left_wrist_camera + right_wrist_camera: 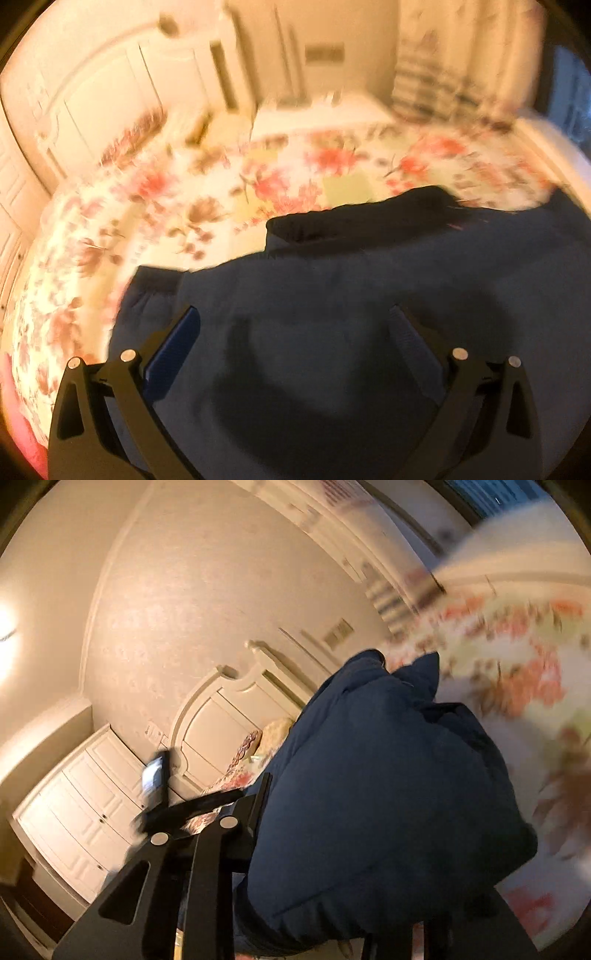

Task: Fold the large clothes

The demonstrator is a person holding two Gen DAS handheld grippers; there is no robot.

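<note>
A large navy blue garment [332, 332] lies spread on the floral bedspread [184, 206], with one edge folded over at the top. My left gripper [293, 314] hovers above its middle, fingers wide apart with only flat cloth below them, so it is open. In the right wrist view a thick bunch of the same navy garment [388, 775] fills the space between the fingers of my right gripper [369, 849] and bulges forward, lifted off the bed. The cloth presses against the left finger [260, 801]; the other finger is mostly buried under it.
A cream headboard [92, 99] and pillows [184, 125] sit at the far left of the bed, with a white nightstand [317, 110] behind. White cupboards [81, 805] line the wall. A black device with a small screen [155, 775] juts in beside my right gripper.
</note>
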